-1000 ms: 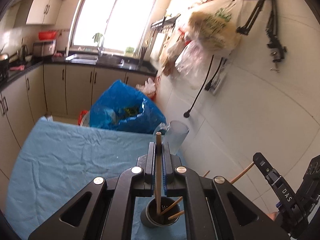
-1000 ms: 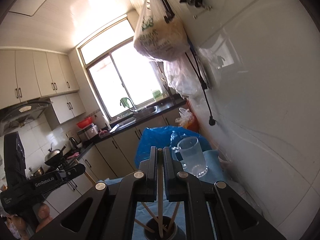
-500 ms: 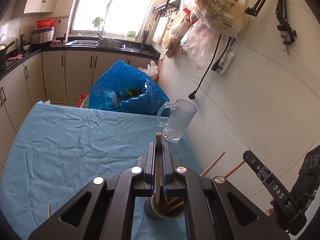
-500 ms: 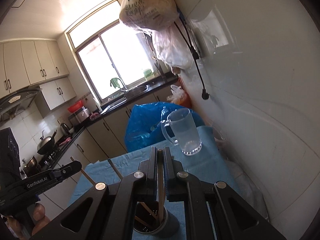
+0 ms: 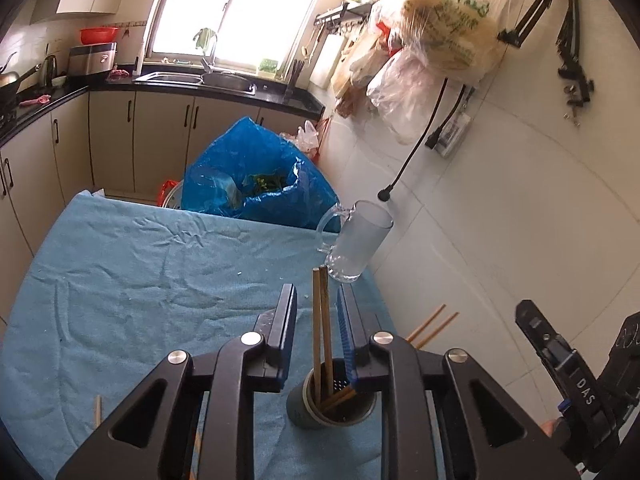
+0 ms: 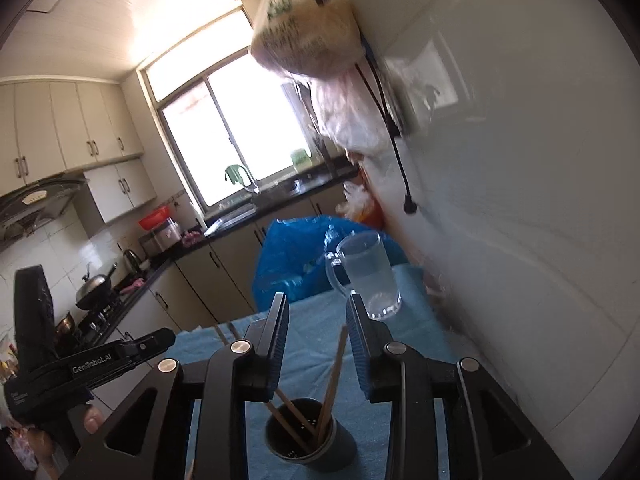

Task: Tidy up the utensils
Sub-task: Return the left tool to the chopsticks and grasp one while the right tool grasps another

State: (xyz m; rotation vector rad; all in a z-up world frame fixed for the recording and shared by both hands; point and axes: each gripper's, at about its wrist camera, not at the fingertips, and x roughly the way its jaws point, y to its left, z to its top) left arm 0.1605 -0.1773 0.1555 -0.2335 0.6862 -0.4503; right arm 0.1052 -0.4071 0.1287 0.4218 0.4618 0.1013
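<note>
Table (image 5: 132, 280) covered with a wrinkled blue cloth; blue plastic bag (image 5: 256, 184) beyond its far edge. Glass mug (image 5: 356, 244) upright near the wall at the far right corner. Dark cylindrical holder (image 5: 332, 408) stands on the cloth at the near edge, with several wooden chopsticks (image 5: 321, 320) inside, leaning. Left tool (image 5: 318, 332) jaws apart, either side of two upright chopsticks, not touching. Right tool (image 6: 318, 340) jaws apart above the holder (image 6: 310, 446), gripping nothing.
</note>
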